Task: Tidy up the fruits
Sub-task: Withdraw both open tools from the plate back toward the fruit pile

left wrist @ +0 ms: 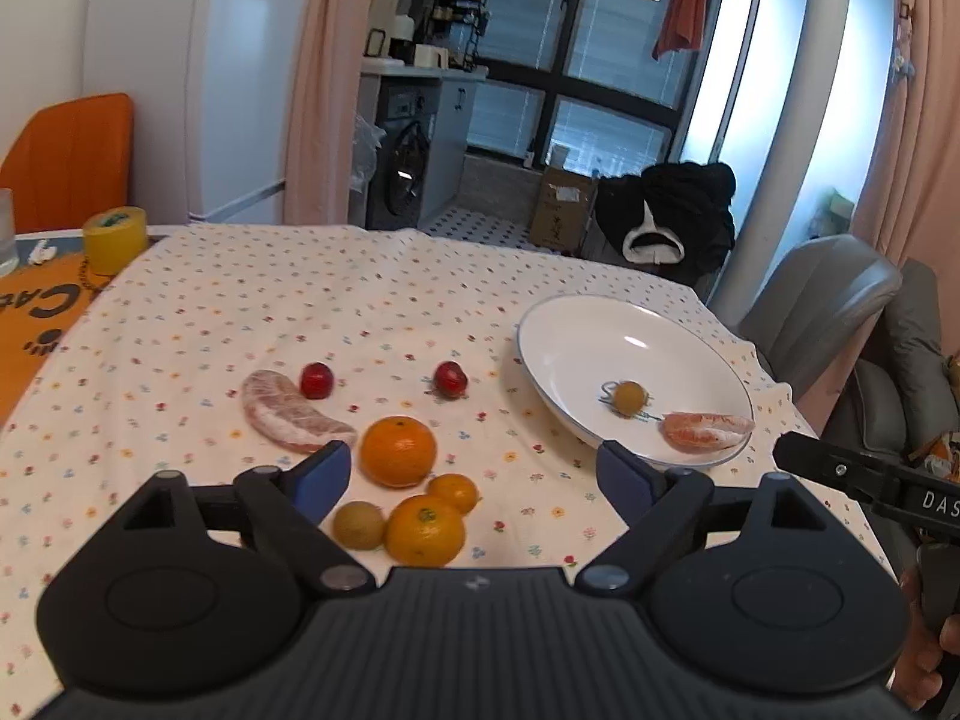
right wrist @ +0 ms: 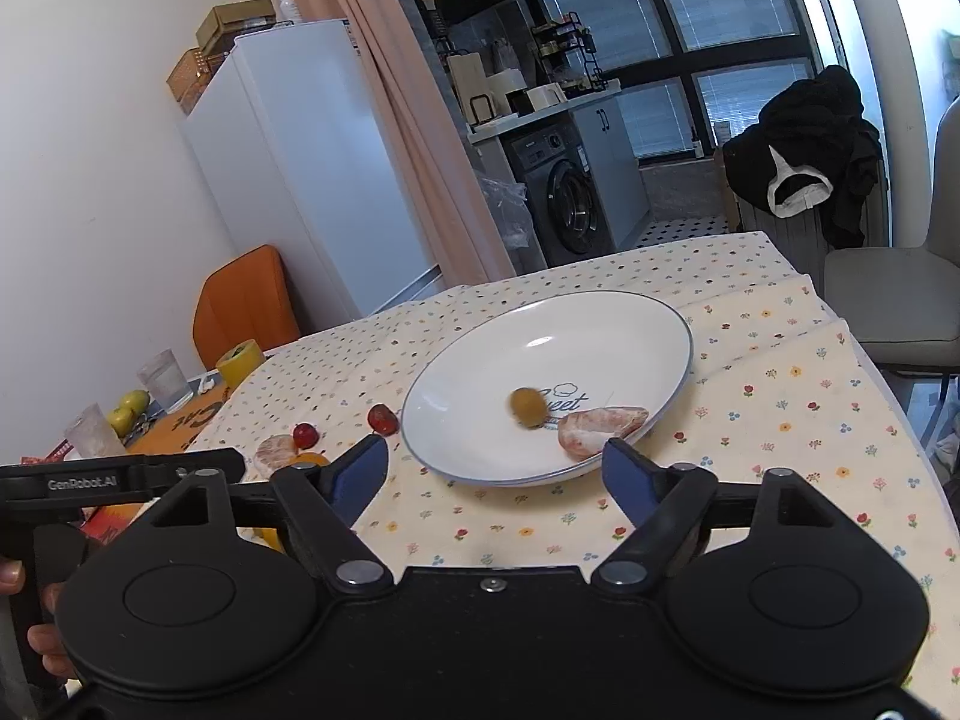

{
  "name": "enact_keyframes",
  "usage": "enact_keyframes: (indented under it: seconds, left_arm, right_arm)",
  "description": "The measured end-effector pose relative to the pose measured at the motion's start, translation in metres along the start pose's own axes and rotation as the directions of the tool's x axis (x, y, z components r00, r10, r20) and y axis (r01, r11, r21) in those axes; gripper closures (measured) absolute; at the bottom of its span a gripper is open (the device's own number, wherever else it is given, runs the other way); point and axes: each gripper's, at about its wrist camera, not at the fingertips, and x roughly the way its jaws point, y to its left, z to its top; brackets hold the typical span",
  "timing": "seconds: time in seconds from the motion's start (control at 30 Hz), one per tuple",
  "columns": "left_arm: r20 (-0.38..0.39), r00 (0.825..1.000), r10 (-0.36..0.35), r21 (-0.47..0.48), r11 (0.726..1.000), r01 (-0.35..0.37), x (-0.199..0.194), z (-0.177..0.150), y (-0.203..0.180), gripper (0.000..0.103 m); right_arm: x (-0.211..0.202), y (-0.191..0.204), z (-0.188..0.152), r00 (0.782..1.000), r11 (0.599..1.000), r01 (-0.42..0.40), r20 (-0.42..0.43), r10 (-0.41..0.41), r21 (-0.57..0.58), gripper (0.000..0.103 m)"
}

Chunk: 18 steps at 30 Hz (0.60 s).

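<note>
Orange peeled segment [left wrist: 707, 431] on plate [left wrist: 576, 330]

A yellow tape roll [left wrist: 115, 238] sits near a drinking glass [right wrist: 163, 379] beside the floral tablecloth [left wrist: 372, 294].

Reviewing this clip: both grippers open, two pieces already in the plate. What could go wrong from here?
The small yellow-green fruit looks motion-blurred in the right wrist view, so it may be rolling in the plate. The peeled segment lies close to the rim and might get nudged out. The left gripper hangs over clustered oranges; closing there could push neighbours away.
</note>
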Motion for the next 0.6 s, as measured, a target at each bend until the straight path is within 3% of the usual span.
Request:
enact_keyframes:
  seconds: [0.2, 0.6]
  left_arm:
    - [0.044, 0.998, 0.035, -0.021, 0.999, -0.034, -0.021, -0.005, 0.009, 0.006]
    - [0.093, 0.993, 0.071, -0.064, 0.996, -0.065, -0.055, -0.014, 0.031, 0.0]
  right_arm:
    - [-0.01, 0.012, 0.0, 0.999, 1.0, 0.019, 0.032, -0.019, -0.018, 0.0]
    - [-0.02, 0.027, -0.004, 0.997, 0.999, 0.047, 0.057, -0.047, -0.007, 0.0]
